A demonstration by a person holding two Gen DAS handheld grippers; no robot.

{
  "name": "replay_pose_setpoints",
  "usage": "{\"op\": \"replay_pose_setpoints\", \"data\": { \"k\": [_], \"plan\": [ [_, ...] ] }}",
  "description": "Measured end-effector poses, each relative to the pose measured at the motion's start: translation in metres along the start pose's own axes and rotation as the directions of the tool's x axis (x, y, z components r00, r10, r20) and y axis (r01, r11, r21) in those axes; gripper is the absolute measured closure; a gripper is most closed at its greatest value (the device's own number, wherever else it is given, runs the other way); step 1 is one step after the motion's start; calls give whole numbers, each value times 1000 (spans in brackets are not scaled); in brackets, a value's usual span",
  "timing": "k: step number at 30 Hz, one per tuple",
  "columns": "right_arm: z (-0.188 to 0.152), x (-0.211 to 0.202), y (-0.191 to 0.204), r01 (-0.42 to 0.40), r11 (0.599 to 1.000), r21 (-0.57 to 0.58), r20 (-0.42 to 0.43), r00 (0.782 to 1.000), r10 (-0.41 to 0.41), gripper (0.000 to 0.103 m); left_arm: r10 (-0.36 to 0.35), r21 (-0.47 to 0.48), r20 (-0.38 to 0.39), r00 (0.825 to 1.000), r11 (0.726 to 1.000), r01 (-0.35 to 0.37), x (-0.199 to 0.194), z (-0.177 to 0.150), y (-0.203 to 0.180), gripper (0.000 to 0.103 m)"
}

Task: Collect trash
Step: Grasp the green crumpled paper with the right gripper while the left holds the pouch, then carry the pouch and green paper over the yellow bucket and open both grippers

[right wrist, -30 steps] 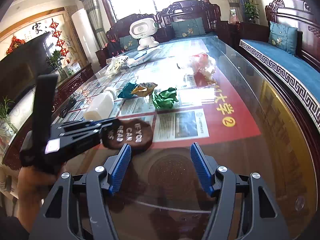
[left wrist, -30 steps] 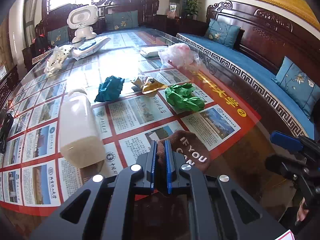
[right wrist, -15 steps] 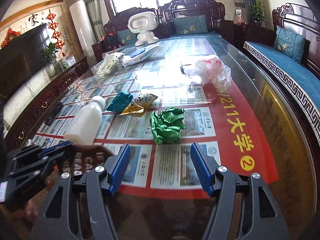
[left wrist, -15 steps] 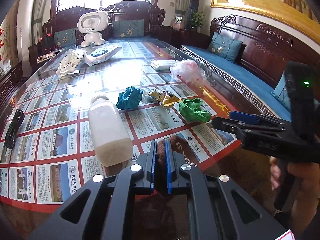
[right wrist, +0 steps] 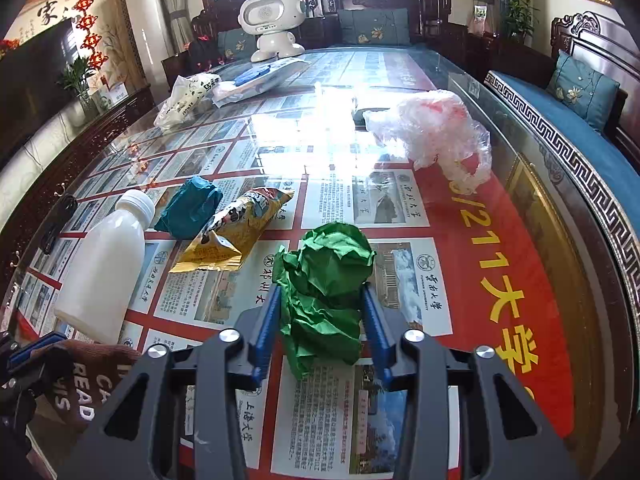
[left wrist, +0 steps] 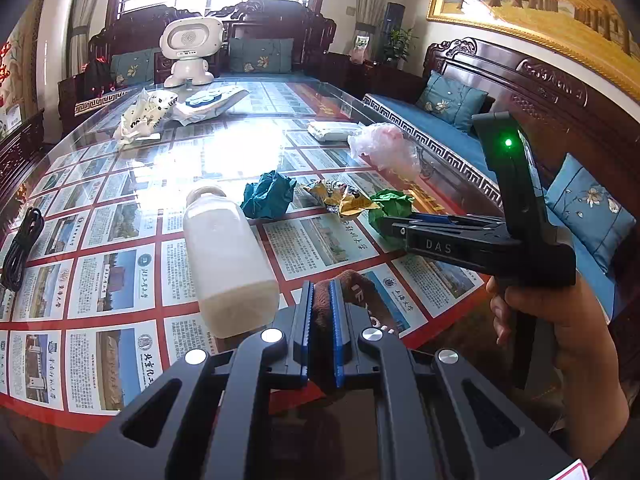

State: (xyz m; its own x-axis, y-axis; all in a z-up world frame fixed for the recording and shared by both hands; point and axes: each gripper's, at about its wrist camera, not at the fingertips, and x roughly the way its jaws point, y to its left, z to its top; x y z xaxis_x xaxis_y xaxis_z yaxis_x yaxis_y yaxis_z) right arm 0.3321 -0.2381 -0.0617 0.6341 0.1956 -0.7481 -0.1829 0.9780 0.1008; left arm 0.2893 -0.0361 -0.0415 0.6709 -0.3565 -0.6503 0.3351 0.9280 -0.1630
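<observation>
Left hand-held gripper (left wrist: 322, 316): blue pads nearly together, clenched on a brown fabric piece (left wrist: 352, 292) printed with white letters, held just above the near edge of the worktop (left wrist: 120, 208). In the right wrist view the same brown piece (right wrist: 86, 376) at lower left, pinched by the left tool. Right hand-held gripper (right wrist: 320, 320): parted wide, blue fingers (right wrist: 266, 320) on either side of the crumpled green paper (right wrist: 328, 280), the paper sitting between them on the glass; contact with the pads hard to judge, no squeeze visible on the paper. From the left wrist view, the right tool reaching in from the right side, tips at the green paper (left wrist: 390, 208), green light lit on its upright body. Just left of the green paper, a yellow snack wrapper (right wrist: 236, 236), lying flat; beyond it, touching or just beside, a teal crumpled paper (right wrist: 188, 212). Further left, a white plastic bottle (right wrist: 106, 264) on its side, cap pointing away. Well beyond, toward the right edge, a crumpled clear-and-pink plastic bag (right wrist: 436, 132). At the far end, a white toy robot (right wrist: 272, 20), a white printed bag (right wrist: 184, 96) and a flat package with blue print (right wrist: 256, 78). A black cable (left wrist: 22, 248) coiled at the left edge.
</observation>
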Motion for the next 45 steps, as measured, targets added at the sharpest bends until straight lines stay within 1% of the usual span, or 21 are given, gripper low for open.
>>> {"op": "replay_pose_setpoints", "data": {
  "k": [3,11,16,22,26,29,35,39,42,45],
  "plan": [
    [-3,-9,-2,2,1000,1,27,1000,-2,75,-4,0,-2,1000,1000,4,2,0,0,94],
    [-23,-49,0,-48,999,-4,74,996,48,77,-14,10,6,1000,1000,14,-6,-1,-7,94],
    [-40,-86,5,-67,998,-7,111,991,68,77,-18,20,17,1000,1000,18,-23,-5,-16,94],
    [-65,-139,12,-97,995,-9,160,982,97,77,-26,39,34,999,999,25,-54,-17,-29,94],
    [-93,-177,22,-111,993,-30,182,976,115,77,-41,48,32,999,998,39,-80,-36,-37,94],
    [-117,-201,30,-124,991,-48,188,973,131,77,-39,66,26,999,997,37,-100,-55,-45,94],
    [-164,-241,45,-160,984,-75,183,968,171,77,-51,92,-7,999,994,51,-132,-94,-62,94],
    [-193,-263,52,-155,984,-90,183,968,169,77,-71,114,-27,997,991,73,-150,-121,-74,94],
    [-224,-275,56,-152,984,-92,165,972,166,77,-84,131,-44,996,987,89,-160,-144,-83,94],
    [-257,-279,58,-153,985,-76,127,979,162,77,-100,142,-84,992,984,111,-162,-171,-90,94]
  ]
}}
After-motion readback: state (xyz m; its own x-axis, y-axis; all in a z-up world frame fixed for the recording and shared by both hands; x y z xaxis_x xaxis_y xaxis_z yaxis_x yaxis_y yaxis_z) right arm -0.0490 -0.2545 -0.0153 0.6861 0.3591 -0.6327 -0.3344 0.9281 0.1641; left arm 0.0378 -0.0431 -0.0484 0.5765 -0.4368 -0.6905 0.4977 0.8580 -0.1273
